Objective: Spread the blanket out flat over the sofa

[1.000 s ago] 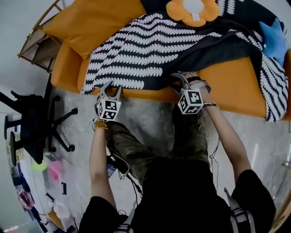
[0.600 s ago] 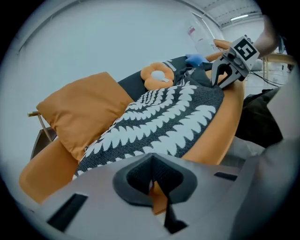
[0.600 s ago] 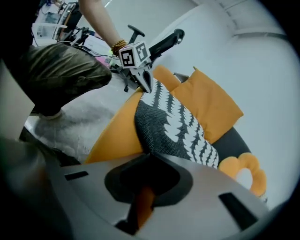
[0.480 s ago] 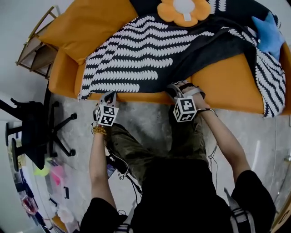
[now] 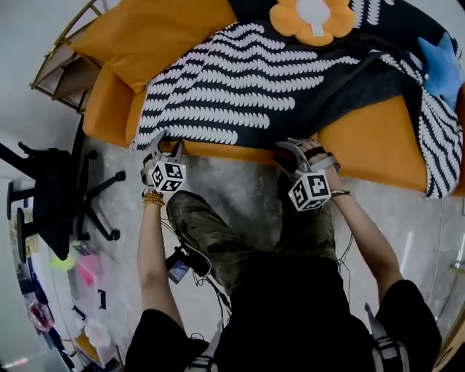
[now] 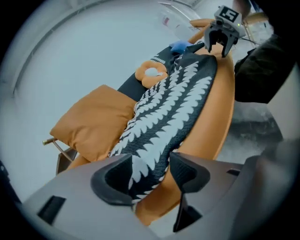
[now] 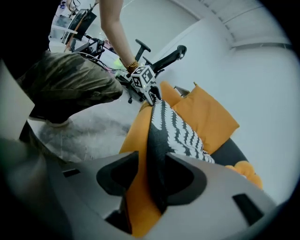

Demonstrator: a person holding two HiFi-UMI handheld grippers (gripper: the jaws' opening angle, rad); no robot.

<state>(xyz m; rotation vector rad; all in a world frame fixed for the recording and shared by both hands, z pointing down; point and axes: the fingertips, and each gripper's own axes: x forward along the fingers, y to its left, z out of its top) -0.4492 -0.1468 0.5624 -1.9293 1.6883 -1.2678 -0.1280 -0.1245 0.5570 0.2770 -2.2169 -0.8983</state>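
A black blanket with white leaf rows (image 5: 247,87) lies across the orange sofa (image 5: 370,138), its front edge hanging over the seat front. My left gripper (image 5: 161,147) is at the blanket's front left corner. Its jaws are opening, and in the left gripper view (image 6: 150,164) the corner of the blanket (image 6: 173,103) shows between them with the pads clear of it. My right gripper (image 5: 292,150) is at the front edge near the middle. Its jaws are also opening; the dark hem of the blanket (image 7: 176,129) runs between them (image 7: 151,159), loose on one side.
An orange cushion (image 5: 152,36) lies at the sofa's left end, with a flower-shaped pillow (image 5: 312,16) and a blue star pillow (image 5: 443,65) at the back. A black office chair (image 5: 51,196) and a wooden rack (image 5: 62,69) stand to the left. My legs are against the sofa front.
Half a second ago both grippers were closed at the blanket's front edge; now both stand open. The right gripper has drawn back a little toward me.
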